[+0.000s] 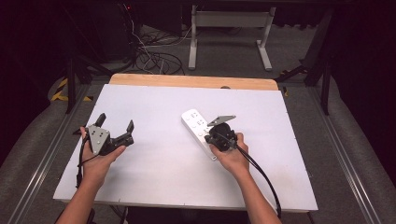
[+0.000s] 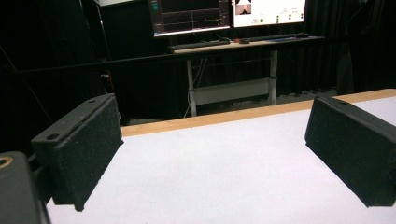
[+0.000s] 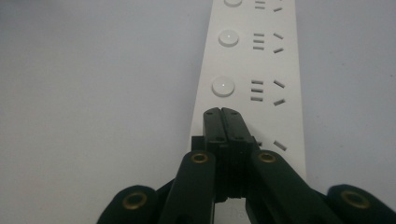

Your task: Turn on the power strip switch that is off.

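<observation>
White counter (image 1: 154, 186), one power strip (image 1: 194, 122) mid-right, well clear of every edge. Right tongs (image 3: 222, 113) pressed together over it; left tongs (image 1: 115, 123) wide, holding nothing.

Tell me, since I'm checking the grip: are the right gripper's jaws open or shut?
Shut: the right gripper has its jaws pressed together, nothing between them, above the white power strip.

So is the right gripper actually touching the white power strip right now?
Cannot tell. In the right gripper view the right gripper, jaws shut, points down over the power strip near a round button, but its tips cover the spot where they would meet.
</observation>
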`<state>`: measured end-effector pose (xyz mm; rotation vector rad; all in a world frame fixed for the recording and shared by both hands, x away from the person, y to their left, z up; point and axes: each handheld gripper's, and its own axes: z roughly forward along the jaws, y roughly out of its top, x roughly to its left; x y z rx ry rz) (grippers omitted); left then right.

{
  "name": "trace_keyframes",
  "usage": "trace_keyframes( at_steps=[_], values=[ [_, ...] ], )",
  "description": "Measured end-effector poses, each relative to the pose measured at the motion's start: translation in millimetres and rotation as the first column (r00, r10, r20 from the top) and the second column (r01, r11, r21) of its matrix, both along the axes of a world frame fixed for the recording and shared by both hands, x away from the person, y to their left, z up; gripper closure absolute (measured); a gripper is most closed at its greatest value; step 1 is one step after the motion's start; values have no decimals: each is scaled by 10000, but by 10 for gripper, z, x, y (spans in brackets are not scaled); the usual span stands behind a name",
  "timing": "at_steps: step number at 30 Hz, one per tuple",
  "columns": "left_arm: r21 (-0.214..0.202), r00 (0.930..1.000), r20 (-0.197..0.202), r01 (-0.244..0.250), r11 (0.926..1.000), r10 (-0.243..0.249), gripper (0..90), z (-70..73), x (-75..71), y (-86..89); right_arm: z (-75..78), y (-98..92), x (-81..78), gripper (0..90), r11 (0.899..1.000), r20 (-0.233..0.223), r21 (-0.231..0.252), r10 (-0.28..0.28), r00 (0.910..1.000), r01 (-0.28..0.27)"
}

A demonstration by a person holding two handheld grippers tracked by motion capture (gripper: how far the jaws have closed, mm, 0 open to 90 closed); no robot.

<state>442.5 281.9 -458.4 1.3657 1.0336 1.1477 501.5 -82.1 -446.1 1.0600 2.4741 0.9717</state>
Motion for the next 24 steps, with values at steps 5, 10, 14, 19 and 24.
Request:
trace_keyframes(
  at_steps=[5, 10, 14, 19, 24],
  values=[
    [40, 10000, -14, 14, 10000, -14, 45, 0, -2, -6, -27, 18, 5, 900, 9998, 87, -184, 45, 10000, -43],
    [24, 10000, -15, 72, 10000, -72, 45, -3, -3, -16, -46, 10, 11, 900, 10000, -7, -16, -28, 10000, 28],
    [31, 10000, -8, 73, 10000, -73, 46, -4, -6, -19, -62, 3, 6, 900, 9999, -23, 75, -122, 9999, 122],
    [81, 9999, -45, 101, 9999, -101, 47, -9, -5, -30, -73, 4, -6, 900, 9999, 73, 88, -149, 9999, 148],
    [93, 9999, -61, 88, 9999, -88, 48, -9, -7, -30, -74, 4, -6, 900, 9998, 58, 93, -167, 9998, 166]
  ],
)
